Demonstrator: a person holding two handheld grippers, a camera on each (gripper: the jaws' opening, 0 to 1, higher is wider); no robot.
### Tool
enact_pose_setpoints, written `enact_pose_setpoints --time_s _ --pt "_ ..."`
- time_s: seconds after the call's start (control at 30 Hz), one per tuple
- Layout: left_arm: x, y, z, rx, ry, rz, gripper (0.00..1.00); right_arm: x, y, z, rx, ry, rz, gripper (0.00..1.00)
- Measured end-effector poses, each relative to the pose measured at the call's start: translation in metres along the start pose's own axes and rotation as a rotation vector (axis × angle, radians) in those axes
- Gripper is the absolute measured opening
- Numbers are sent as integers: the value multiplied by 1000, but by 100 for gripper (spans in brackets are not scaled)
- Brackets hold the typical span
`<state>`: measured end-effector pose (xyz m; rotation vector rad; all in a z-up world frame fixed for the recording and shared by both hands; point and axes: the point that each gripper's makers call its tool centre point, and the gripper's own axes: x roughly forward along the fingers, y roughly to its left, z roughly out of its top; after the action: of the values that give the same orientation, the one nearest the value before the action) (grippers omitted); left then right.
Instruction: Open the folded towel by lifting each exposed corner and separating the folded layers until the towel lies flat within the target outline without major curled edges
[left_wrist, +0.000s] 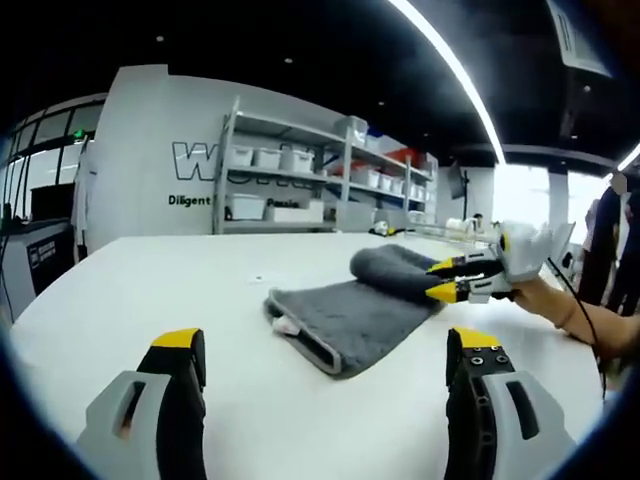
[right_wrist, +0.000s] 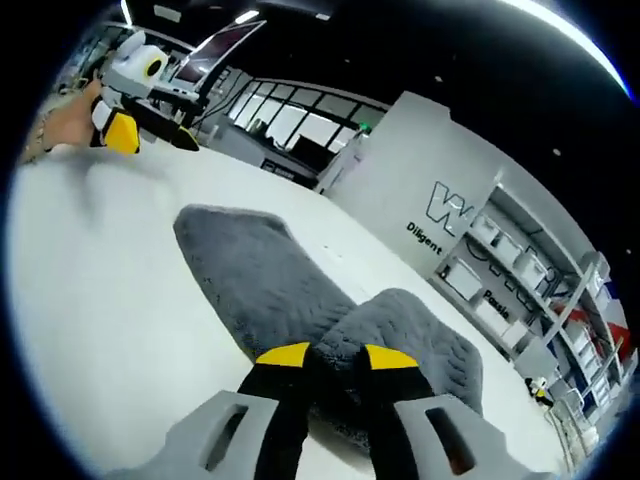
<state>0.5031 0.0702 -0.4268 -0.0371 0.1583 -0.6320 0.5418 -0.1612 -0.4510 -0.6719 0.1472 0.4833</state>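
The grey towel (left_wrist: 360, 305) lies partly folded on the white table (left_wrist: 150, 290). The right gripper (right_wrist: 335, 358) pinches a raised fold at its edge, jaws close together. The left gripper (left_wrist: 325, 355) hovers with jaws spread wide, apart from the towel. Shelves with bins (left_wrist: 300, 180) stand behind the table.

We see our right hand-held gripper (right_wrist: 328, 357) pinching a raised fold of the grey towel (right_wrist: 270, 285) on the white table (right_wrist: 90, 290).
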Motion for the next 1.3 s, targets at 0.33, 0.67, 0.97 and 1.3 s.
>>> enact_pose_setpoints --time_s 0.33,0.67,0.97,1.3 --pt "0 -1 -1 -4 3 -9 98 -4 -6 1 8 -13 -19 6" --pt "0 1 0 -7 4 -10 98 -12 -21 2 59 -29 -57 6" --pt "-1 0 0 -10 0 -13 97 -21 -39 4 95 -53 -113 5" --pt "-3 -5 0 -17 -7 -21 97 -23 -58 3 111 -54 -156 5"
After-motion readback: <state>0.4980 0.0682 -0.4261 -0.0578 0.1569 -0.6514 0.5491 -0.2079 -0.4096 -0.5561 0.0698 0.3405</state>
